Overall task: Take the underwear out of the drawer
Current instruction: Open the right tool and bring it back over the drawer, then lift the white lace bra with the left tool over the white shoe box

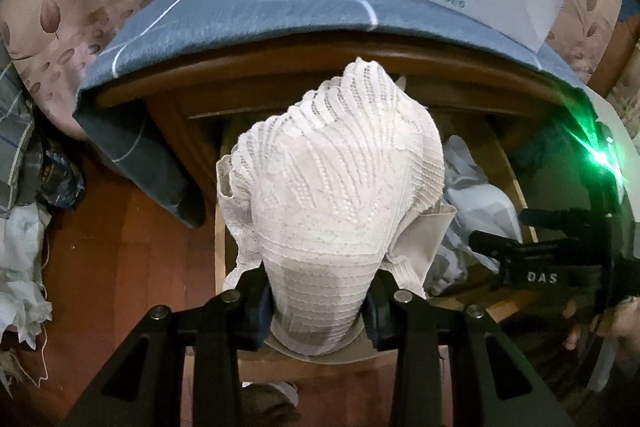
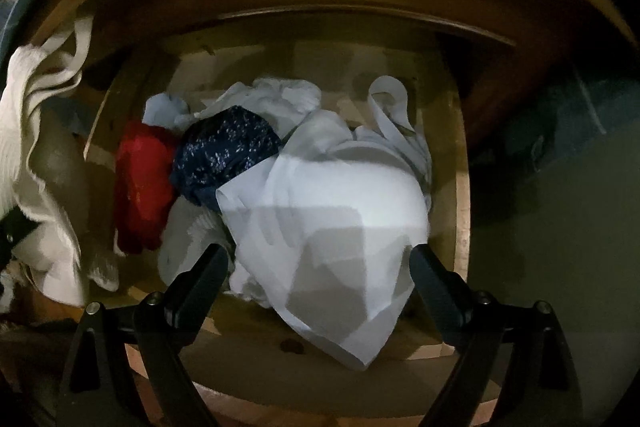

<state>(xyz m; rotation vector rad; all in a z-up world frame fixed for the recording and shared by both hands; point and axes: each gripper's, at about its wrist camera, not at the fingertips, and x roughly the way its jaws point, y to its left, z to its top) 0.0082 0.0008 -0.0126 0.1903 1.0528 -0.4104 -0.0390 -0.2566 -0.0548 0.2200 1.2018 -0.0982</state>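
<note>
Presently the left claw [image 1: 318,301] holds a white lace underwear [image 1: 336,187] clamped above the drawer [image 2: 460,187]. Right claw [image 2: 318,263] stands wide, straddling a white garment [image 2: 332,211] at twelve o'clock of its fingers; closing on it appears next.

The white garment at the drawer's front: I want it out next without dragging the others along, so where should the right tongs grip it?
Grip the white garment at its raised middle mound, coming from above. It lies atop the pile and already sits between the open right tongs, clear of the navy floral piece.
</note>
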